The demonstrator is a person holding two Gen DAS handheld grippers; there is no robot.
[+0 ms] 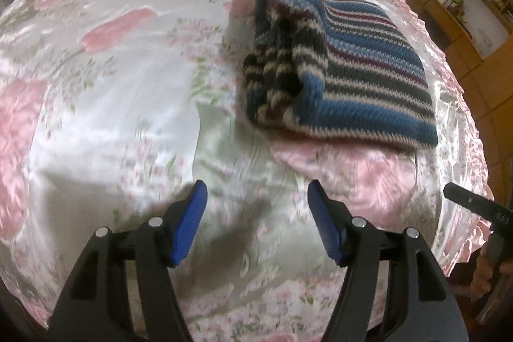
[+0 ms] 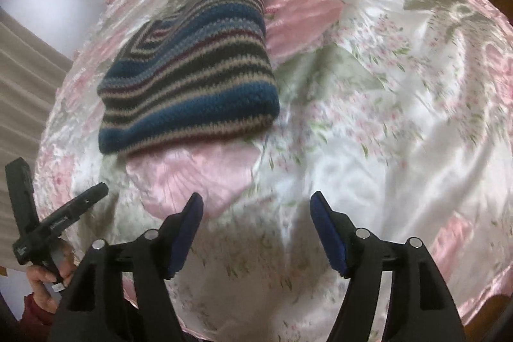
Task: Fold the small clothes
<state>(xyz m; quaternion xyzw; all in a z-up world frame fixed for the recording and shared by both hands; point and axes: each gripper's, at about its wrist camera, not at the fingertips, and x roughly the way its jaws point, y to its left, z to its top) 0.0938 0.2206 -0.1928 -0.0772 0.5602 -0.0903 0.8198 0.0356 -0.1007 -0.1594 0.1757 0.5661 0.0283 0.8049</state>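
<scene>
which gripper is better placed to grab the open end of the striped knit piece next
Probably the left gripper: the striped knit piece's open end faces it. The right gripper faces only a closed edge. Both are open.

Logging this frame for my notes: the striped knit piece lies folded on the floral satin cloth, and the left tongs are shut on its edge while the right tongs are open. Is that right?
Not quite. The left tongs are open and hold nothing, short of the knit piece, as the left wrist view shows. The rest stands: it lies folded on the satin cloth, and the right tongs are open.
</scene>
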